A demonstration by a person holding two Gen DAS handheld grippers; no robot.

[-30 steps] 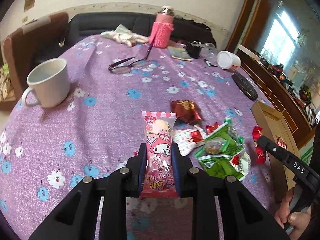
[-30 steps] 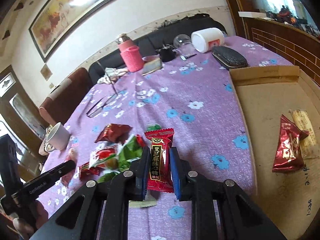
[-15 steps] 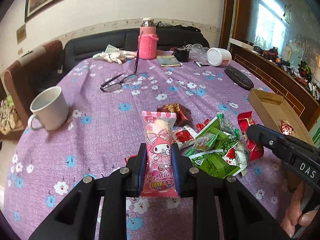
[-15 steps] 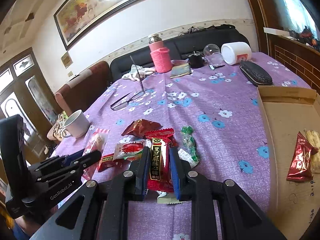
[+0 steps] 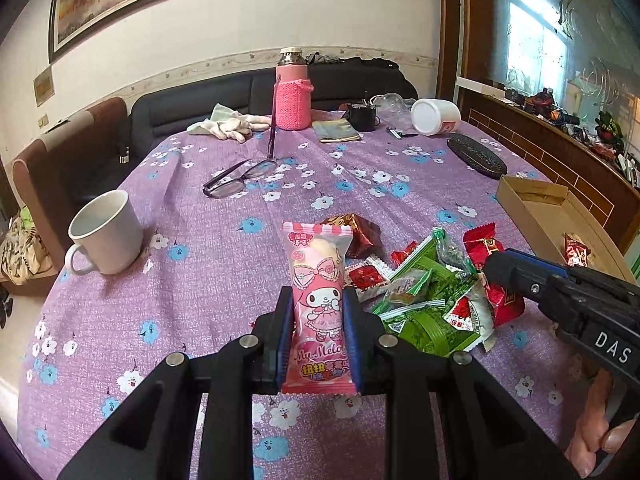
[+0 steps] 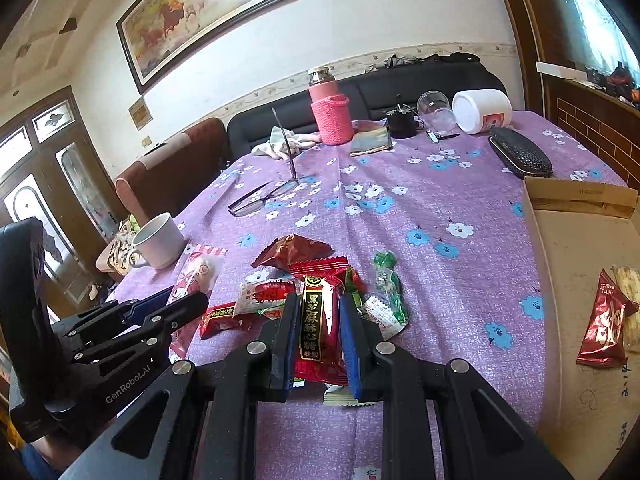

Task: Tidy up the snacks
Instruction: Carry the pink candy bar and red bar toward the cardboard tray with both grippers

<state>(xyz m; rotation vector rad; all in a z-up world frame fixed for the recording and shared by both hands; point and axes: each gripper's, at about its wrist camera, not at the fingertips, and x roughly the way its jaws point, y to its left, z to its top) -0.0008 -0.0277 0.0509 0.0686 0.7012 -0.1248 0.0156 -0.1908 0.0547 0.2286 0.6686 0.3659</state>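
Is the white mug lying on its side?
No, the white mug stands upright on the purple flowered tablecloth, with its open mouth facing up and its handle low at the side.

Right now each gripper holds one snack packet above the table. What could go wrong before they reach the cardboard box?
1. The left gripper pinches the pink packet only at its lower half, so it may slip or bend over.
2. The right gripper sits just above the snack pile and could drag loose wrappers along.
3. Both must go to the cardboard box on one side, so they may collide.
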